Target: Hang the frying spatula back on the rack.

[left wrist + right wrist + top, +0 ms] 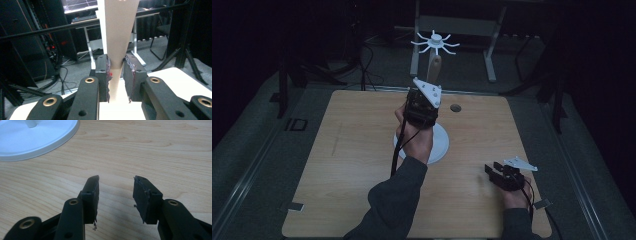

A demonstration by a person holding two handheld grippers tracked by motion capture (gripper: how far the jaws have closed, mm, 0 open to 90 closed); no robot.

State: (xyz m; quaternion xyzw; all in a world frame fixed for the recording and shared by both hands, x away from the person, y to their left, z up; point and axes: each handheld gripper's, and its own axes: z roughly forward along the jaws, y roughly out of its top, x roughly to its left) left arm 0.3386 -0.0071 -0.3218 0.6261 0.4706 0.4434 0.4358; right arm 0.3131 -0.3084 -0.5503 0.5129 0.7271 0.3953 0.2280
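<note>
L gripper (116, 75) is clamped on the tapered stem (117, 37) of a white stand, jaws narrow w/ pads pressed on both sides, approx. mid-height. The stand's round base (439, 142) sits at table (352, 150) centre; its spoked top (435, 42) is seen at the far end, above the grip. R gripper (115, 192) is rested on the table at near right, jaws wide, nothing between them, well apart from the base (37, 140). Step in hand is judged to be holding or lifting the stand by its stem; whether the base is raised can't be told, light is poor. Next: stem to be kept upright, grip kept firm, base possibly steadied by R.
</note>
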